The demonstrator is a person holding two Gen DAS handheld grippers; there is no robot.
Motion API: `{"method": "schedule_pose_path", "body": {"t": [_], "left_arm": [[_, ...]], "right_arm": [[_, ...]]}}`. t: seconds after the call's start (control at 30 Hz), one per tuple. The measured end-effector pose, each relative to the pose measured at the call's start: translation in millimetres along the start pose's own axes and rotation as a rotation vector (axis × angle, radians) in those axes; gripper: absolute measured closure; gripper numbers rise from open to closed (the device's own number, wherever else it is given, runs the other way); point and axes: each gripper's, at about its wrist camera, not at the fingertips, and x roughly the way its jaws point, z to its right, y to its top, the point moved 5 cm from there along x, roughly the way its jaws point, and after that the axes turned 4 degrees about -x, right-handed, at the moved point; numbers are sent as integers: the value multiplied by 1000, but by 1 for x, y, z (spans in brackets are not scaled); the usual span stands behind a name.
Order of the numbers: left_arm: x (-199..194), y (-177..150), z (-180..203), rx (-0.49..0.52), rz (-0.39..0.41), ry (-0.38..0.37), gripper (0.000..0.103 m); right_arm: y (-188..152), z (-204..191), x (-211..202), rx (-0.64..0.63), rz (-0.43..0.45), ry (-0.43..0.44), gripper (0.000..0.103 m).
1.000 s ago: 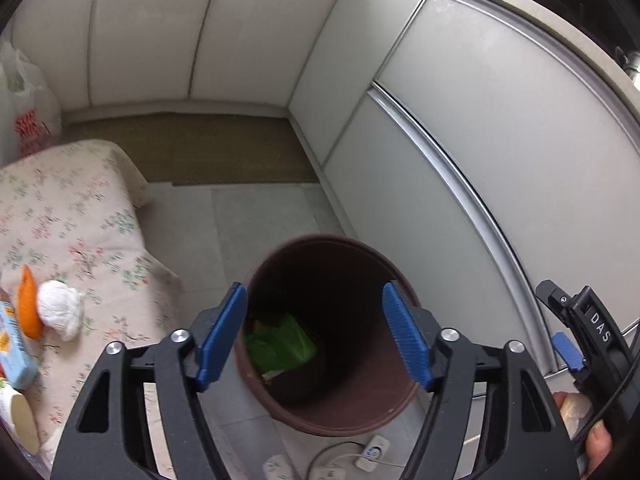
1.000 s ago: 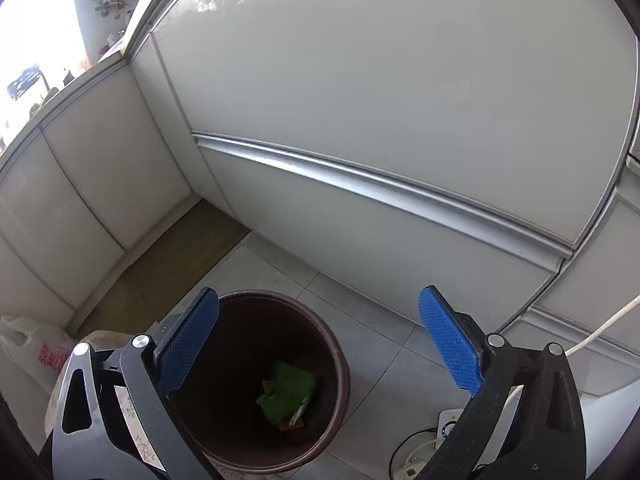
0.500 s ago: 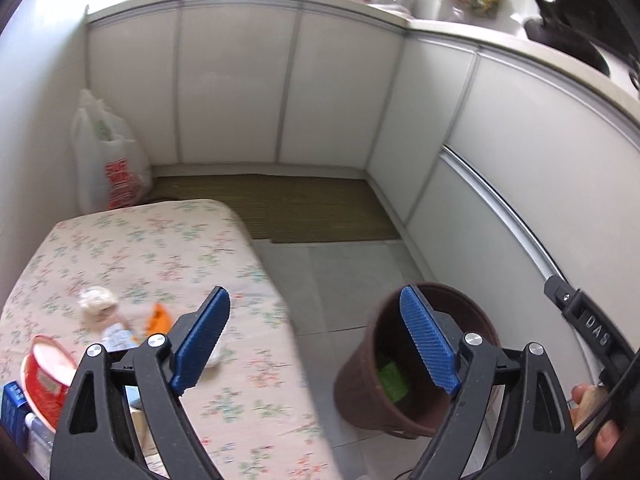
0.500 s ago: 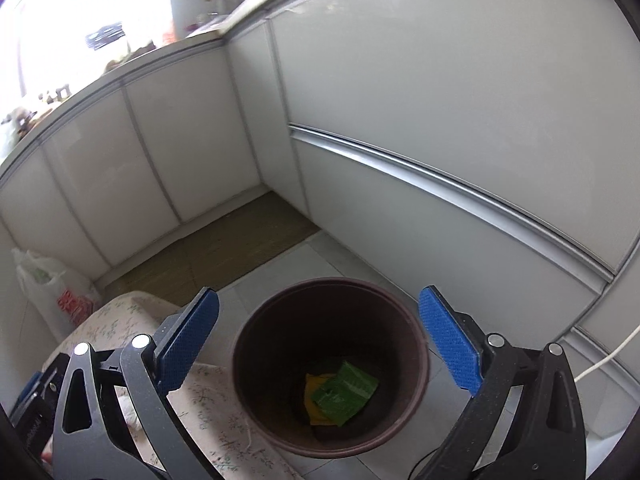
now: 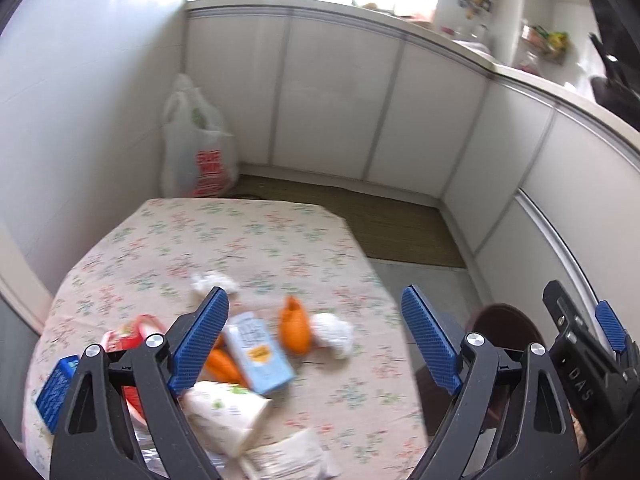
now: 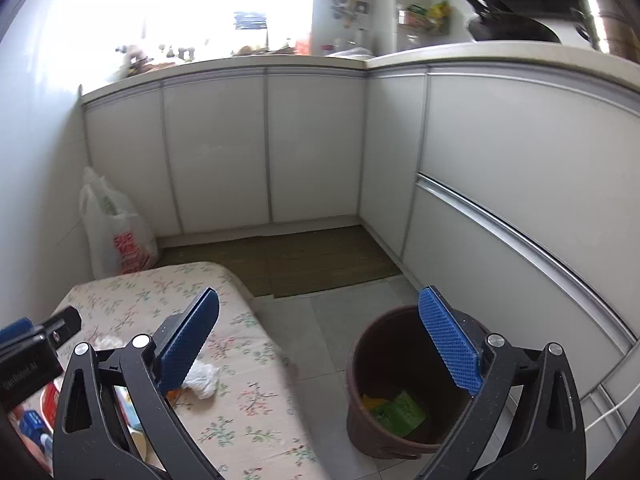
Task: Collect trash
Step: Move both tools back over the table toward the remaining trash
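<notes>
- Table (image 5: 248,232) in a floral cloth carries the trash: a blue carton (image 5: 258,354), an orange piece (image 5: 295,330), white wads (image 5: 334,334).
- Brown bin (image 6: 362,360) stands on the floor beside it, green scrap (image 6: 400,414) inside.
- Left gripper (image 5: 314,344), jaws just widened, gapes empty over the trash.
- Right gripper (image 6: 316,344) gapes empty too.

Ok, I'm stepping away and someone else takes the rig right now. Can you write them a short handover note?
Left gripper: open, nothing between its jaws, which have just been opening, over the floral-cloth table.
Right gripper: open, empty, between the table and the brown bin.
Done: green wrapper and a yellow scrap lie in the bin.
Left on the table: light blue carton, orange piece, white crumpled paper, red-and-white packet, blue box, white wrappers nearest the camera.
</notes>
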Motion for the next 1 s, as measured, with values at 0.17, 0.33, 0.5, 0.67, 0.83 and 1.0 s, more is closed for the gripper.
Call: {"method": "schedule_pose_path", "body": {"t": [0.17, 0.33, 0.5, 0.67, 0.83, 1.0], "left_arm": [[-8, -2, -47, -36, 7, 51, 16], [-9, -8, -90, -96, -8, 91, 16], [-8, -17, -130, -130, -14, 136, 16], [1, -26, -177, -215, -40, 173, 16], [5, -25, -207, -290, -61, 160, 16], [3, -21, -224, -337, -56, 147, 16]], "right_arm": [[-3, -40, -4, -86, 17, 36, 7], [-7, -72, -2, -136, 6, 80, 7], [-17, -100, 4, -172, -35, 124, 7], [-35, -138, 24, -246, -134, 192, 7], [-61, -181, 48, -378, -268, 288, 7], [-79, -200, 78, -378, -379, 369, 7]]}}
